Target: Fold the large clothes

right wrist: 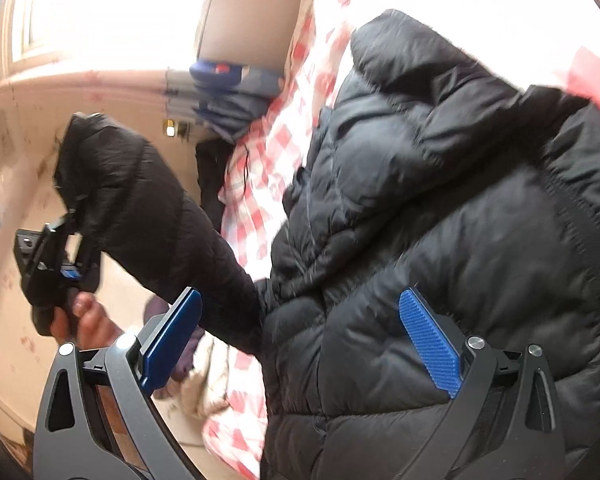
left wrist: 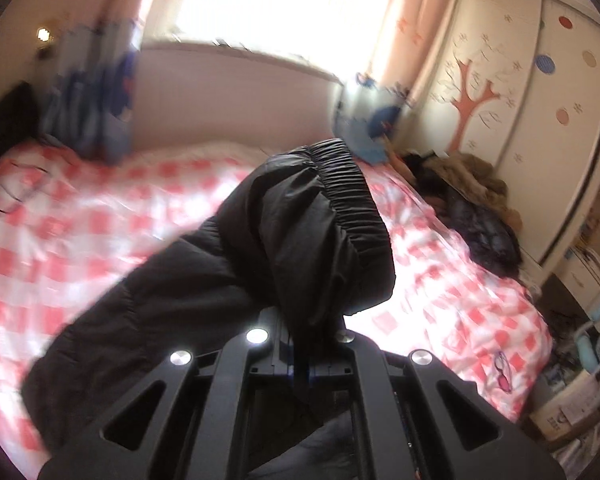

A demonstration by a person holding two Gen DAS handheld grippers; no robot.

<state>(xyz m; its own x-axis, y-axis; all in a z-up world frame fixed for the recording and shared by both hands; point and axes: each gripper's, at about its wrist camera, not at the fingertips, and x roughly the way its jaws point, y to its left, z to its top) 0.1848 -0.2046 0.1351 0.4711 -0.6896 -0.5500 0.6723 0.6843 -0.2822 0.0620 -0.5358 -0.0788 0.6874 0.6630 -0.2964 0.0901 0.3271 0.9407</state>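
The jacket [right wrist: 440, 208] was quilted black cloth with a faint sheen, its cuff [left wrist: 352, 192] ribbed, matt elastic. The right claw [right wrist: 312, 344] had matt black plastic arms, shiny metal bolts and rough-textured blue pads [right wrist: 430, 340]. The bed [left wrist: 80, 220] wore soft checked cotton.

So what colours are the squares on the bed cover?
Pink-red and white checks on the bed cover, seen best from the left wrist view.

The left tongs' [left wrist: 300, 364] tips are being hidden by the jacket sleeve [left wrist: 300, 240]; the jacket [right wrist: 440, 220] is being cut off at the lower edge.
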